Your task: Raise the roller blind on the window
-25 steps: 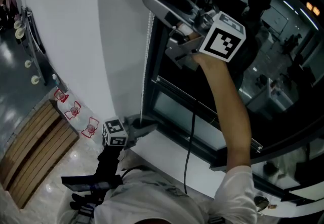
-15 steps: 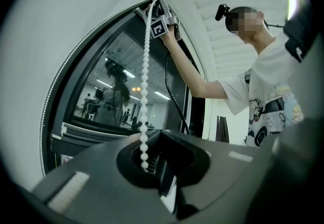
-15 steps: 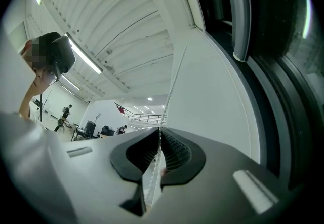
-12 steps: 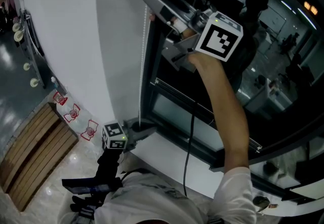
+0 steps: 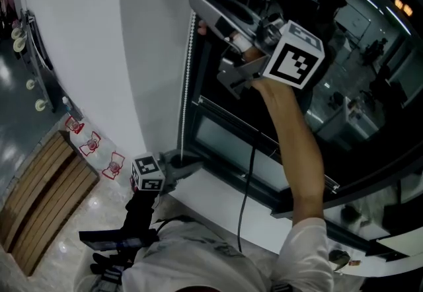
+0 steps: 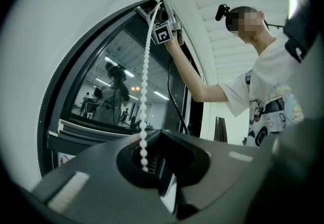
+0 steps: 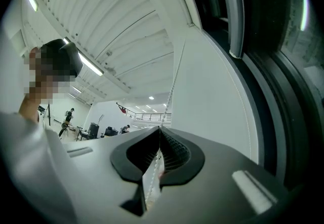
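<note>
A white bead chain (image 5: 185, 92) hangs down the left edge of the dark window (image 5: 330, 53). High up, my right gripper (image 5: 198, 10) is at the chain. In the right gripper view its jaws (image 7: 159, 159) have just been closing and now pinch the chain (image 7: 171, 94). Low down by the sill, my left gripper (image 5: 185, 162) is shut on the chain's lower part. The left gripper view shows the beads (image 6: 147, 81) running into its closed jaws (image 6: 147, 167), and the right gripper's marker cube (image 6: 163, 33) at the window's top corner.
A white wall (image 5: 99, 39) stands left of the window frame. A white sill (image 5: 218, 198) runs under the glass. A black cable (image 5: 248, 178) hangs from the right gripper. Wooden slats (image 5: 39, 191) and red-printed stickers (image 5: 92, 145) lie on the floor, lower left.
The right gripper has shifted only slightly, staying high at the chain. The left gripper has kept its place by the sill.
</note>
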The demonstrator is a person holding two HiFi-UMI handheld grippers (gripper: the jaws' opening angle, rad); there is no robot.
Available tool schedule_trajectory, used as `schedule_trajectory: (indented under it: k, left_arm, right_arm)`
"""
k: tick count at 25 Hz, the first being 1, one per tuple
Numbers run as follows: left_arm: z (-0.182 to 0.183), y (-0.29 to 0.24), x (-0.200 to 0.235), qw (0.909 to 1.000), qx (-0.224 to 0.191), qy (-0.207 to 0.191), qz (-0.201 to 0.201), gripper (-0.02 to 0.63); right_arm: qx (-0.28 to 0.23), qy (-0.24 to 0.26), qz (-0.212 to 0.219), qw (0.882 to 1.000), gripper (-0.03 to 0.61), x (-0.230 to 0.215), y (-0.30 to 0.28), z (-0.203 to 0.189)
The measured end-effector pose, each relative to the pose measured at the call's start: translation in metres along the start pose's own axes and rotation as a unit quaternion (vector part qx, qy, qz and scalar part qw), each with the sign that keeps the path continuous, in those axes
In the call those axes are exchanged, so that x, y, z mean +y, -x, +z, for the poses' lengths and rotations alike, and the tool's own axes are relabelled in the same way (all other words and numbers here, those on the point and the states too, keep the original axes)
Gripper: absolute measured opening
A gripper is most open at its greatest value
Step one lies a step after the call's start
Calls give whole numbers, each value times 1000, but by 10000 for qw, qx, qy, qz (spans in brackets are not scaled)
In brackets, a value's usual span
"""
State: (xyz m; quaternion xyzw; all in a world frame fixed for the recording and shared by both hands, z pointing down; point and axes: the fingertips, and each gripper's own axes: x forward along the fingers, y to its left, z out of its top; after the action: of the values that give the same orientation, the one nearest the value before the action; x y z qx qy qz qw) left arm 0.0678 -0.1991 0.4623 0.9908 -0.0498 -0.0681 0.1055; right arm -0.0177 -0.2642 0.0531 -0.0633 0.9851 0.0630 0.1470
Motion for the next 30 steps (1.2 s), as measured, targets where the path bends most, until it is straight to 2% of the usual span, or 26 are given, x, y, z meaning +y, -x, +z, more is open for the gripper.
schedule_trajectory:
  k: [10, 19, 25, 30]
  left_arm:
    - [2, -4, -2, 10000, 26, -25, -67, -2]
    - [2, -2, 0, 10000, 50, -34, -37, -2]
    - [0, -2, 0, 10000, 56, -19, -30, -2]
    - [3, -3, 1, 10000, 22, -24, -16, -2]
  right_arm:
    - [376, -158, -73, 9991, 9, 13, 21, -57]
    - [859, -550, -126, 9947, 8, 27, 45, -139]
    - [1335, -948, -107, 9864, 8, 42, 60, -208]
    - [1553, -1091, -162, 9817, 8, 48, 72, -236]
